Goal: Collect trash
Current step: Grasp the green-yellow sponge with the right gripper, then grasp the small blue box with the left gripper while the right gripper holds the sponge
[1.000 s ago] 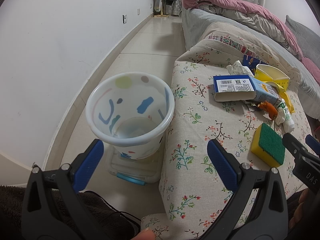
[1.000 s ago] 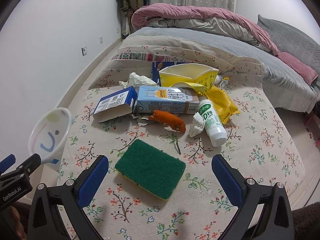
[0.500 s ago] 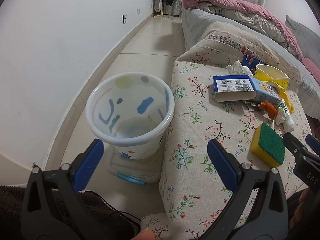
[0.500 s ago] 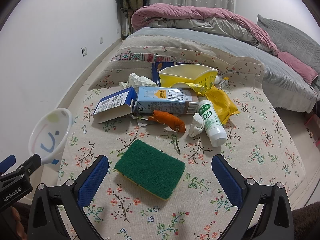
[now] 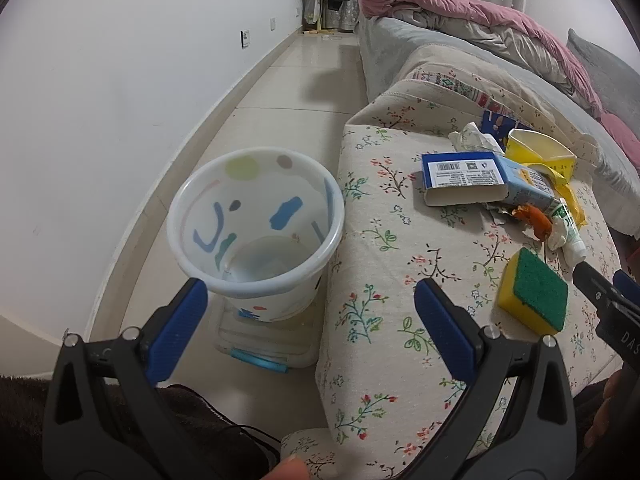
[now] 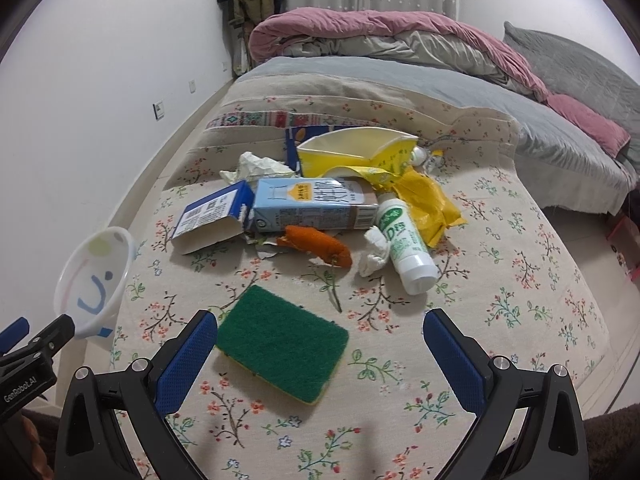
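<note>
A white bin (image 5: 256, 236) with coloured marks stands on the floor left of a floral-covered surface (image 5: 384, 248); it also shows in the right wrist view (image 6: 94, 276). Trash lies on the cloth: a green-and-yellow sponge (image 6: 282, 342), an orange peel (image 6: 318, 244), a blue carton (image 6: 316, 208), a blue-white box (image 6: 208, 220), a white bottle (image 6: 404, 244), a yellow bag (image 6: 360, 156) and crumpled tissue (image 6: 260, 166). My left gripper (image 5: 310, 300) is open and empty, near the bin. My right gripper (image 6: 320, 338) is open, with the sponge between its fingers.
A clear plastic box (image 5: 268, 344) sits under the bin. A white wall (image 5: 100, 100) runs along the left. A bed with a pink and grey duvet (image 6: 400, 44) lies behind the surface. Tiled floor (image 5: 280, 92) stretches beyond the bin.
</note>
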### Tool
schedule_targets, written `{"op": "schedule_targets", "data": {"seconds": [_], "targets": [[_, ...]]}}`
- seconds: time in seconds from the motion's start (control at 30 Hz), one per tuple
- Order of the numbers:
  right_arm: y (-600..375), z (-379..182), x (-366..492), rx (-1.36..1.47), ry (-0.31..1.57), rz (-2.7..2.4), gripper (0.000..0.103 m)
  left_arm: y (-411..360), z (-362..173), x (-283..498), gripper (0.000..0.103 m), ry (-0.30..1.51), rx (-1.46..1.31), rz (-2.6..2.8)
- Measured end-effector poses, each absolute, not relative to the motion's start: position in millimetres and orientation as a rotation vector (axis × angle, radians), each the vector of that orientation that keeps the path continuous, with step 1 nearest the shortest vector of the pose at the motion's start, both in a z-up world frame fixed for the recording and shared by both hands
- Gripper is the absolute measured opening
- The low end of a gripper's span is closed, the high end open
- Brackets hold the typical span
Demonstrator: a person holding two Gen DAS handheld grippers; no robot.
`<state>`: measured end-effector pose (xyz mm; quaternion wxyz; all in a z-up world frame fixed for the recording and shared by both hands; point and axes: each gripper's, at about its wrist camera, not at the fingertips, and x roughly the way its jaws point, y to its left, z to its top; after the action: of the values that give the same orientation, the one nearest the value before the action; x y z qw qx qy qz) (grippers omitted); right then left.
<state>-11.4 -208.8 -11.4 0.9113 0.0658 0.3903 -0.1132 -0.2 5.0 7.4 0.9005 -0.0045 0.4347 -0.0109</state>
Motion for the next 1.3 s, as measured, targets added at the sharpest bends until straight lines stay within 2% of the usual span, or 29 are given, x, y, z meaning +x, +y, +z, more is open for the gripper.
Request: {"op": "schedule_targets", "data": {"seconds": [0.3, 0.7, 0.9, 1.07, 1.3], "targets": [[-219, -26, -6, 0.194, 0.862, -0.158, 0.103, 1, 5, 6, 0.103, 0.918, -0.001, -0.034], [-207, -56, 12, 0.192, 0.983, -0.040, 0.098, 6, -4, 15, 0.103, 0.955, -0.020, -0.035], [-205, -66, 20, 0.185, 1.011, -0.038, 0.085, 6, -7, 17, 0.103, 0.969, -0.017, -0.041], [-203, -64, 18, 0.174, 0.996, -0.031, 0.070, 3, -9, 21, 0.103, 0.985, -0.003, -0.058], [-218, -36, 5, 0.204, 0.899, -0.066, 0.068, -4, -6, 31, 0.103, 0.985, 0.010, -0.089]]}}
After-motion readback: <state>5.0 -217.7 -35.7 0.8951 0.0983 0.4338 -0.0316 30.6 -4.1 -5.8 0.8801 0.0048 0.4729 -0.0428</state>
